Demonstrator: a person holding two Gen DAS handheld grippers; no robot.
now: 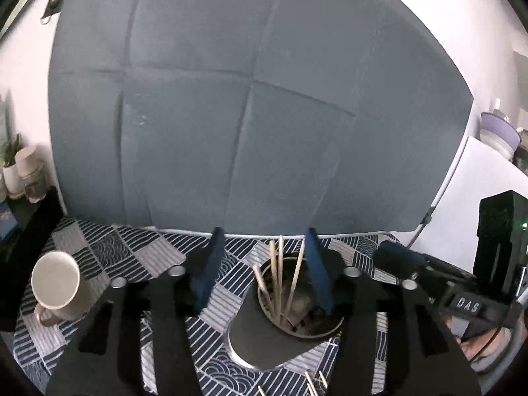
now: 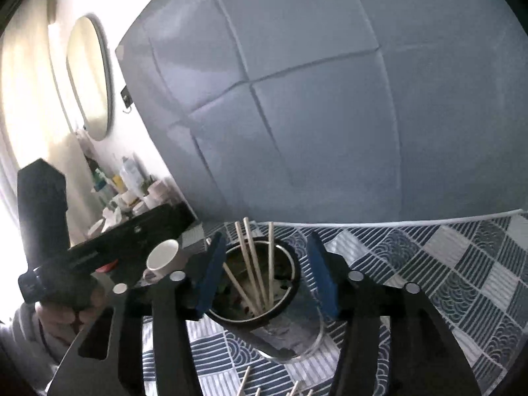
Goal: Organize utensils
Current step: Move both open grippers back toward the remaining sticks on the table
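Both the left gripper and right gripper are spread, empty, flanking the metal holder mid-tablecloth, four chopsticks upright inside; loose chopsticks lie beneath, at the near edge, equally close to both

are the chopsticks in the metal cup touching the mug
Apart. The left wrist view shows the chopsticks standing in the metal cup, with bare patterned tablecloth between that cup and the mug.
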